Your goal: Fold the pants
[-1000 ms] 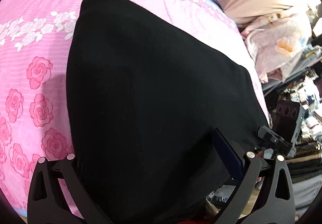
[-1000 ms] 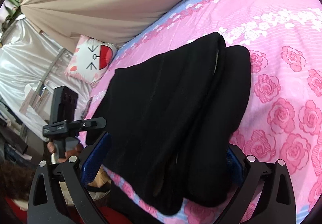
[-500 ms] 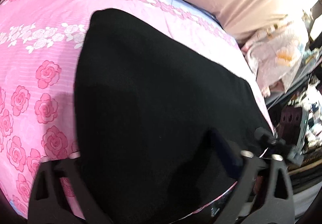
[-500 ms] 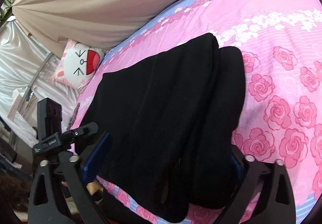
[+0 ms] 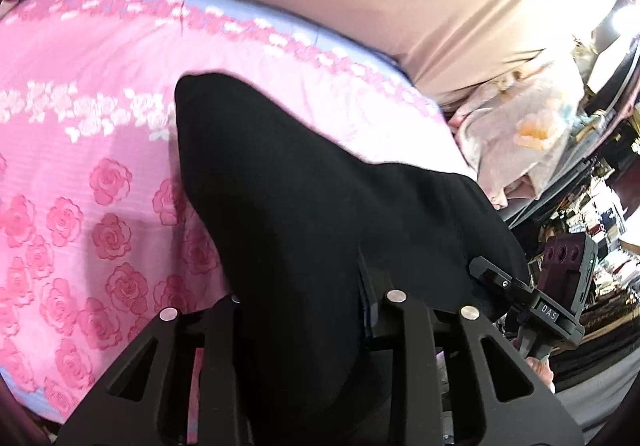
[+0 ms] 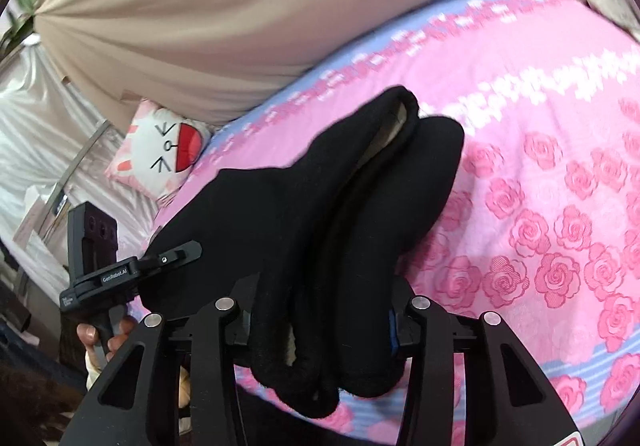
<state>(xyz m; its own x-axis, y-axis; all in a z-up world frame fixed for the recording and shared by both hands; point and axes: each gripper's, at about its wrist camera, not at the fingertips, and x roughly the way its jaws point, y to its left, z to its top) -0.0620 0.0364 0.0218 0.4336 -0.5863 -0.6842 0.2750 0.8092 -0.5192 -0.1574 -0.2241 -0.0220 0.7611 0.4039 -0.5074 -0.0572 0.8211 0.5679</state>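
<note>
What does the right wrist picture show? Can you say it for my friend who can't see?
The right tool is closing on the near end of folded black pants, which bunch between its two black fingers. The pants lie on a pink rose-print bedsheet; the left tool grips their other near corner, and a cartoon-face pillow sits behind.

A big bed (image 6: 540, 133) has a pink cover with dark pink roses, a row of white flowers and a light blue edge. A soft tan curtain (image 6: 224, 5) hangs behind the bed, and a pillow (image 6: 160, 149) with a funny cat face and a red mouth sits at the corner by the shiny white drapes (image 6: 36, 133). On the other side a pale pink blanket (image 5: 520, 141) lies in a heap next to a messy dark shelf (image 5: 600, 205).
</note>
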